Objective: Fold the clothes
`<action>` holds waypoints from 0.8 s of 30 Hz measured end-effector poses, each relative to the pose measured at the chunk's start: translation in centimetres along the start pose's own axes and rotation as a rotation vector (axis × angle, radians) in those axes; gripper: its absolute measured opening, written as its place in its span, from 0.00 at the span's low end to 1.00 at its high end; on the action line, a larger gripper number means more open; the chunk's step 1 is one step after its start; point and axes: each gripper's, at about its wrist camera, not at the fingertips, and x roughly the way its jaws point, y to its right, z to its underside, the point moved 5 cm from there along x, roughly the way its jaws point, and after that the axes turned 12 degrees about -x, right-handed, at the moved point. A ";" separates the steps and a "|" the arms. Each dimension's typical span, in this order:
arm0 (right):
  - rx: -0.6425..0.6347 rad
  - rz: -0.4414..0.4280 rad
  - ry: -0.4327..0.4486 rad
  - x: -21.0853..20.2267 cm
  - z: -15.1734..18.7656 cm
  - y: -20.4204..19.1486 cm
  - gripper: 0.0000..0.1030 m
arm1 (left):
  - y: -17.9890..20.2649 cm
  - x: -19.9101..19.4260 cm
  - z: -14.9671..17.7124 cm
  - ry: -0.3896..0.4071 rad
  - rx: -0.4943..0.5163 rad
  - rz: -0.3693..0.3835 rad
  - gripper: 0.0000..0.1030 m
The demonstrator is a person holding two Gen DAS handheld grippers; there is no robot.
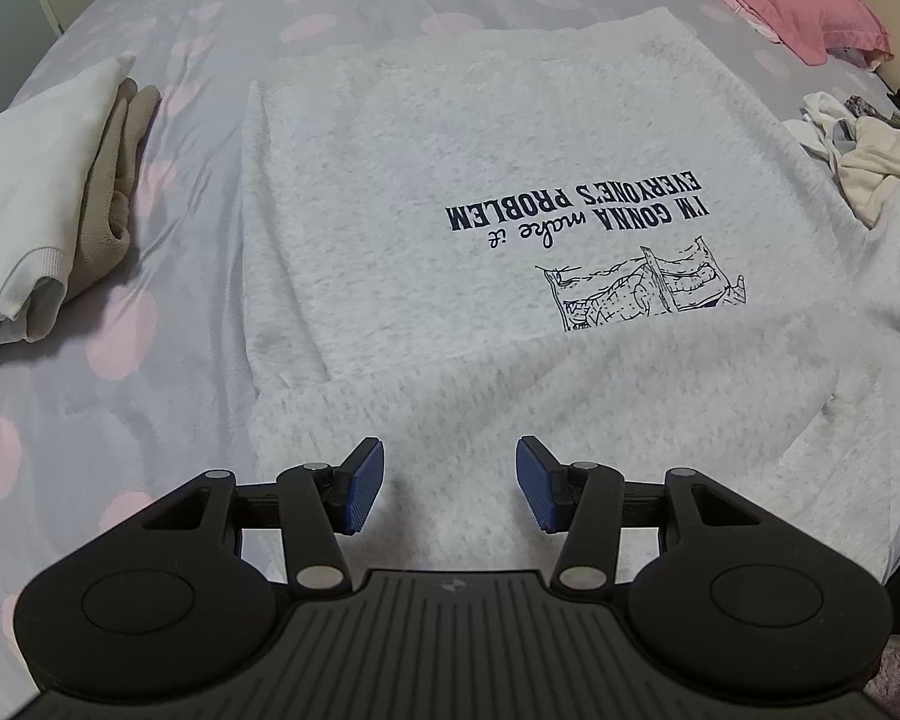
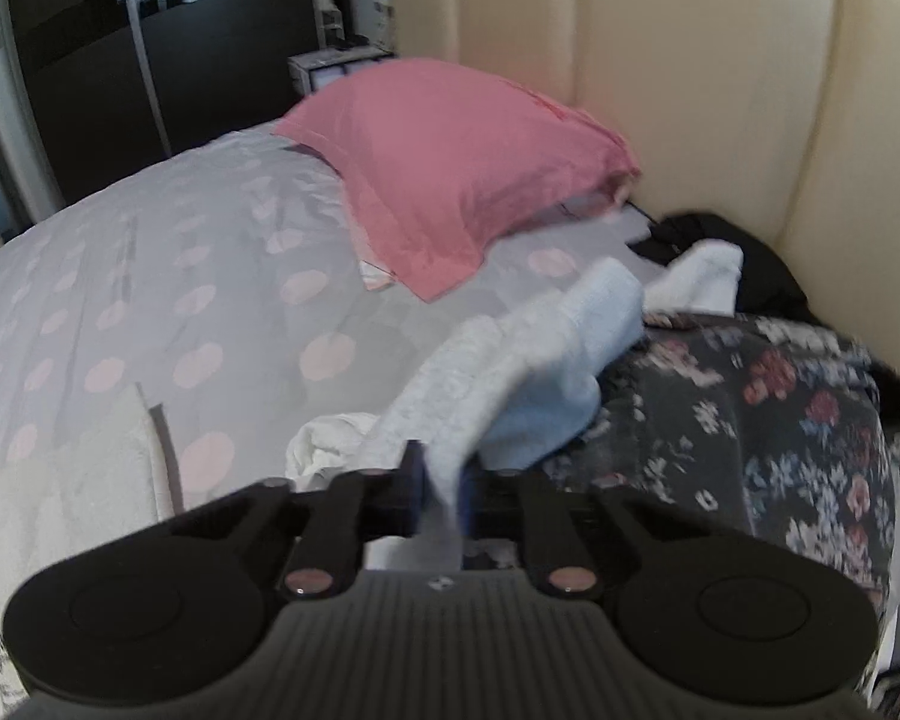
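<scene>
A light grey sweatshirt (image 1: 450, 192) with dark blue upside-down lettering and a drawing lies spread flat on the bed in the left wrist view. Its left side is folded in along a straight edge. My left gripper (image 1: 449, 483) hovers open over the near part of the sweatshirt, its blue pads (image 1: 363, 483) holding nothing. In the right wrist view my right gripper (image 2: 444, 483) is shut on the sweatshirt's sleeve (image 2: 510, 372), a strip of grey fabric that rises away from the jaws toward the pile of clothes. The sweatshirt's body shows at the lower left (image 2: 60, 480).
The bed cover (image 1: 168, 168) is grey with pink dots. Folded white and beige garments (image 1: 48, 192) sit at the left. A pink pillow (image 2: 450, 168) lies by the cream headboard (image 2: 720, 90). Loose clothes, including a dark floral garment (image 2: 750, 420), are piled on the right.
</scene>
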 end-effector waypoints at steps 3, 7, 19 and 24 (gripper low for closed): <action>-0.038 -0.022 0.056 -1.9 -0.1 -1.4 0.04 | 0.1 -0.2 0.0 0.005 -0.003 0.006 0.46; -0.108 -0.106 0.128 -5.4 0.2 -4.7 0.04 | 0.2 -0.5 0.0 0.015 -0.006 0.016 0.46; -0.253 -0.482 0.172 -13.8 7.7 -19.9 0.04 | -0.1 -3.7 0.0 0.112 -0.087 0.111 0.45; -0.290 -0.605 0.115 -14.4 13.7 -26.5 0.04 | -0.5 -4.6 0.4 0.129 -0.117 0.140 0.45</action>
